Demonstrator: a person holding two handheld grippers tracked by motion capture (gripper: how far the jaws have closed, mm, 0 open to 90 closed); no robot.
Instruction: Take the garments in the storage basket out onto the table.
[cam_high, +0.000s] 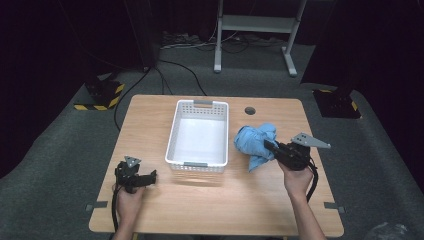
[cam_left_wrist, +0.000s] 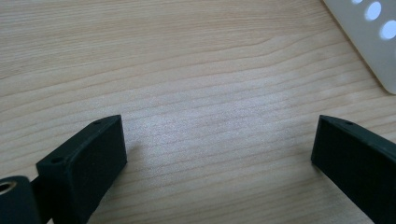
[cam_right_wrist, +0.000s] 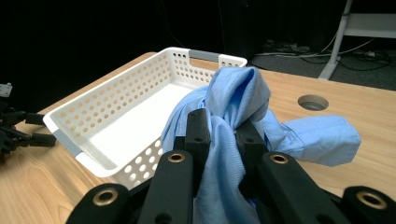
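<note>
- Currently, right gripper (cam_right_wrist: 223, 133) is clamped on crumpled light-blue fabric shirt (cam_high: 256, 140), bunching it for transfer, just beside white perforated plastic basket (cam_high: 173, 131).
- Left gripper (cam_left_wrist: 219, 154) rests released on wooden bench (cam_high: 150, 112), keeping clear.

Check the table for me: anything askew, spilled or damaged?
Nothing stands out. The white basket sits upright and empty, the blue shirt is bunched in the right tool, and the left tool rests open on the table.

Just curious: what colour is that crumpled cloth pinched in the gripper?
Light blue cloth, plain; clearest in the right gripper view.
</note>
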